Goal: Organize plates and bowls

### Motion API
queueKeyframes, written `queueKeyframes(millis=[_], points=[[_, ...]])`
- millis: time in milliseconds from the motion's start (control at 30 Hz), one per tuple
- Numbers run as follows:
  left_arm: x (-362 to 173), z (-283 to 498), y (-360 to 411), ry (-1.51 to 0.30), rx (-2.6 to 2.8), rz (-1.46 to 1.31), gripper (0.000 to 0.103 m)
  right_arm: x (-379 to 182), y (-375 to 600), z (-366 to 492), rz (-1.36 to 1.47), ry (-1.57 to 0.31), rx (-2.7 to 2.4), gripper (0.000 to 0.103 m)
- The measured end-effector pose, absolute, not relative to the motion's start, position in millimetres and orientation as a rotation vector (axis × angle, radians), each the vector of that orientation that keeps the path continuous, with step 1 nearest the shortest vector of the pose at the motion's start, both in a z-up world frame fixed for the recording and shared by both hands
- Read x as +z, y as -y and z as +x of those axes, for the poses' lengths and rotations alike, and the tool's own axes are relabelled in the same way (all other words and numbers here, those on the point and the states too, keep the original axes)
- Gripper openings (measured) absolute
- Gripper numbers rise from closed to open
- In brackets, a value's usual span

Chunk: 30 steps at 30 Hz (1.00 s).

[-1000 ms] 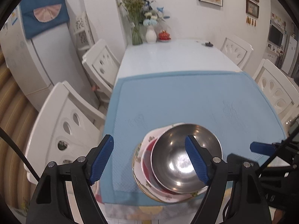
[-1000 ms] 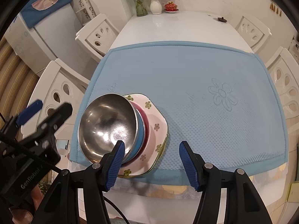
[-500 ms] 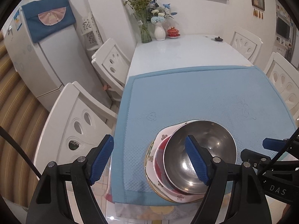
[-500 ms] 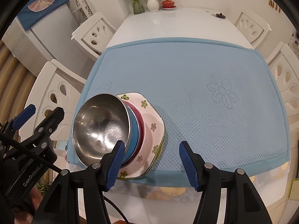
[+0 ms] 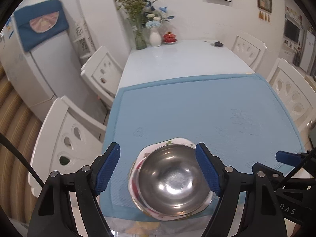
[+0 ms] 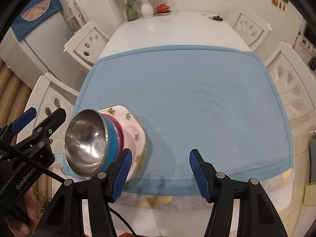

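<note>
Steel bowl [image 5: 172,179] tops the stack; it nests in a blue bowl [image 6: 113,138], which sits in a red bowl [image 6: 118,129], all resting on a floral plate [image 6: 131,126]. The steel bowl holds nothing. The stack stands on the blue mat [image 5: 197,108] at its 7 o'clock corner, close to the near edge.

Left gripper [image 5: 158,169] points steeply down over the stack, jaws spread wide and empty. In the left wrist view the steel bowl lies between the fingers; whether they are at bowl height cannot be told. No pad visibly presses on it.

Right gripper [image 6: 160,171] also points steeply down, jaws parted and empty, over bare mat at 3 o'clock from the stack. Its left finger overlaps the plate's near rim in the picture; contact cannot be told. A hand [image 6: 25,213] grips the left gripper's body at 8 o'clock in the right wrist view.

The mat covers the near half of a white table [image 5: 177,59]. Two vases [image 5: 148,37] and a red lidded cup [image 5: 169,37] stand at 12 o'clock on the far end. White chairs [image 5: 65,138] flank both sides.
</note>
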<state>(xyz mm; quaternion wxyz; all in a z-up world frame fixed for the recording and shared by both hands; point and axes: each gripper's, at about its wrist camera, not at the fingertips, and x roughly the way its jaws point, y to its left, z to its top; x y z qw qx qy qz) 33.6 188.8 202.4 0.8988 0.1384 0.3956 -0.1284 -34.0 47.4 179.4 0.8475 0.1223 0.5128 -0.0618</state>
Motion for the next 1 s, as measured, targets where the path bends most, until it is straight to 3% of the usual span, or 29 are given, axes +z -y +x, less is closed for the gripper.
queueKeyframes(millis=[467, 1000], points=[[214.5, 26.8, -117.2, -0.807, -0.3, 0.338, 0.078, 198.5, 16.7, -34.2, 0.249, -1.05, -0.155, 0.058], [209.7, 34.1, -90.3, -0.857, -0.256, 0.33, 0.078, 200.6, 49.9, -20.6, 0.224, -1.051, -0.113, 0.058]])
